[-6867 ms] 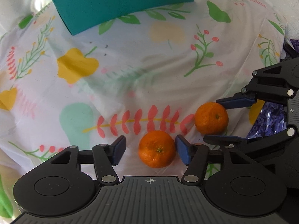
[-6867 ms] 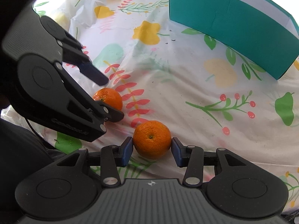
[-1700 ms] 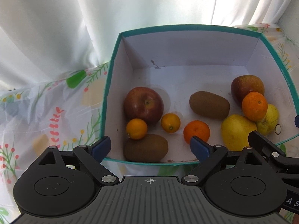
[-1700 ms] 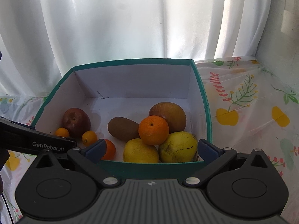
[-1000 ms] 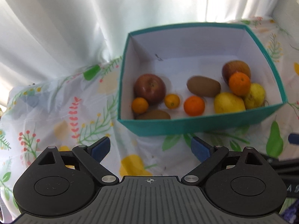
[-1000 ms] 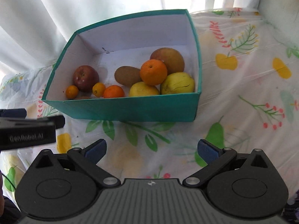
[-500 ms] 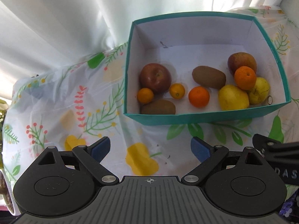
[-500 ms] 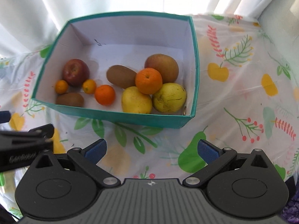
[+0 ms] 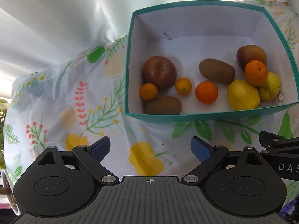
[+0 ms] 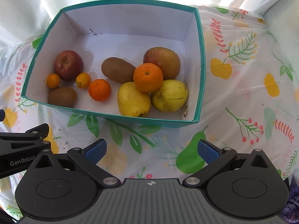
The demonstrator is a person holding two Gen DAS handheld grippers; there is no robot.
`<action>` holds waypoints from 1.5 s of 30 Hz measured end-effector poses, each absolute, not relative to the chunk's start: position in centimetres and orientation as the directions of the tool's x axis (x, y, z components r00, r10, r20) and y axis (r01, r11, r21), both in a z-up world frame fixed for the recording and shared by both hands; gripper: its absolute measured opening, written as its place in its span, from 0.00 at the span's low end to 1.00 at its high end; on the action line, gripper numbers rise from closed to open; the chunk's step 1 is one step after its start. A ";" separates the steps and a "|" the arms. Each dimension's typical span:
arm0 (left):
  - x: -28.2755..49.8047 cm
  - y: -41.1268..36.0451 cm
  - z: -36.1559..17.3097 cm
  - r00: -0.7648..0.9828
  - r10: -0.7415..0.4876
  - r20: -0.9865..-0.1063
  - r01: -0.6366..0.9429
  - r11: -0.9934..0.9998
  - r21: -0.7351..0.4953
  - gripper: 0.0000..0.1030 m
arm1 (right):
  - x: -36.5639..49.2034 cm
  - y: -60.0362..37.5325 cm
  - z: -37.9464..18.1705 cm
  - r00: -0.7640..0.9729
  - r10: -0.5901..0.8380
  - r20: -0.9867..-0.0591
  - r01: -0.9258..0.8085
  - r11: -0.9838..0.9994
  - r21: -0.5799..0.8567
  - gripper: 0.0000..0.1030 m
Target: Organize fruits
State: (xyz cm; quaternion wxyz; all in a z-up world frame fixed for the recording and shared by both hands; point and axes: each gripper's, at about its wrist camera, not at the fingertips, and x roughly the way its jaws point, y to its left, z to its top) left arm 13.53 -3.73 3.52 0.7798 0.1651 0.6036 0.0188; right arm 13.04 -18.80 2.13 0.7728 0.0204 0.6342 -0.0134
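Note:
A teal box point(image 9: 205, 116) point(image 10: 130, 119) with white inner walls holds all the fruit. On its left lie a red apple point(image 9: 159, 72) point(image 10: 68, 64), small oranges and a kiwi point(image 9: 163, 105). A mandarin point(image 9: 206, 92) point(image 10: 99, 89) rests mid-floor near a second kiwi point(image 10: 118, 70). At the right, another mandarin point(image 9: 256, 72) point(image 10: 148, 77) is stacked on two yellow pears point(image 10: 133, 99) and an apple point(image 10: 162, 59). My left gripper point(image 9: 150, 147) and right gripper point(image 10: 151, 149) both hover open and empty above the cloth, short of the box's near wall.
A floral plastic tablecloth point(image 9: 78, 112) point(image 10: 243, 85) covers the table. White curtains point(image 9: 56, 18) hang behind the box. A small metal ring point(image 10: 185, 109) sits on the box's inner right wall. The left gripper's body point(image 10: 20, 149) shows at the right wrist view's left edge.
Both mandarins, gripped on the cloth 6.9 s ago, now lie in the box. Both grippers have drawn back and risen; over the last second the view tilted to look down into it.

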 end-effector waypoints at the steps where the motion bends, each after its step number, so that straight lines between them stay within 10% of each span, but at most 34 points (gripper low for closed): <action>1: 13.6 -3.7 3.5 0.270 0.226 -0.936 0.170 0.946 0.277 0.94 | 13.1 -18.8 2.0 0.194 0.003 -0.981 0.046 0.999 0.012 1.00; 45: 14.3 -3.2 1.4 0.212 0.180 -0.960 0.218 0.949 0.227 0.94 | 14.3 -18.7 0.0 0.148 -0.033 -0.988 0.056 0.998 -0.025 1.00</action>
